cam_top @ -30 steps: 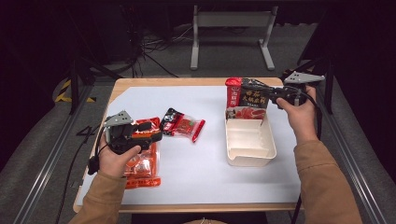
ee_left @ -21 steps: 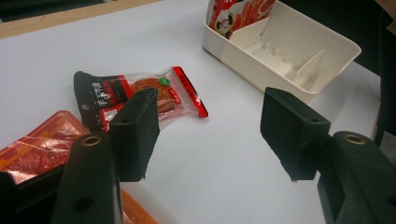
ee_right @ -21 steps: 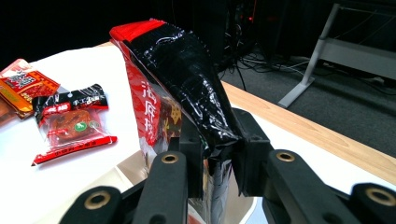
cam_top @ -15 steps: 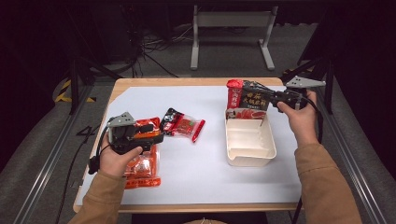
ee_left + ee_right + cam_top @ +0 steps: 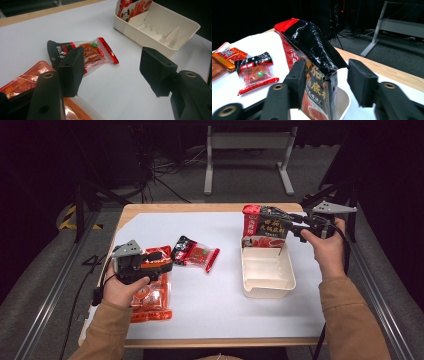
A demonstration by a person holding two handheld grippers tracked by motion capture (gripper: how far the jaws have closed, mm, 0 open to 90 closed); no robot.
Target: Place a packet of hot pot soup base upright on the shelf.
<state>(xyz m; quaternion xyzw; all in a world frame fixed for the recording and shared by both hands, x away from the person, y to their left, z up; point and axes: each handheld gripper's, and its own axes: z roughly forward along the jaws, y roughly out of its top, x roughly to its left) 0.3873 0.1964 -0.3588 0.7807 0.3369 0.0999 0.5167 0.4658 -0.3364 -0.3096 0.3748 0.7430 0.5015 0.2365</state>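
A black and red pouch (image 5: 262,224) stands upright in the far end of a white tray (image 5: 268,293). My right gripper (image 5: 291,224) is at the pouch's right edge. In the right gripper view it (image 5: 327,66) is open, one jaw on each side of the pouch's (image 5: 312,47) top corner, with a gap at the right jaw. My left gripper (image 5: 162,261) hovers open over orange packets (image 5: 150,296) at the left. Nothing is between its jaws (image 5: 112,53). A small red and black snack packet (image 5: 85,53) lies just beyond them.
A white sheet (image 5: 210,295) covers the wooden table. The tray (image 5: 175,27) has ribs and a divider inside and holds a red card at its far end. The small snack packet (image 5: 195,254) lies mid-table. A metal frame (image 5: 247,157) stands on the floor behind.
My right hand has sunk slightly beside the pouch, which stays standing in the tray. The left gripper has edged a little to the right.
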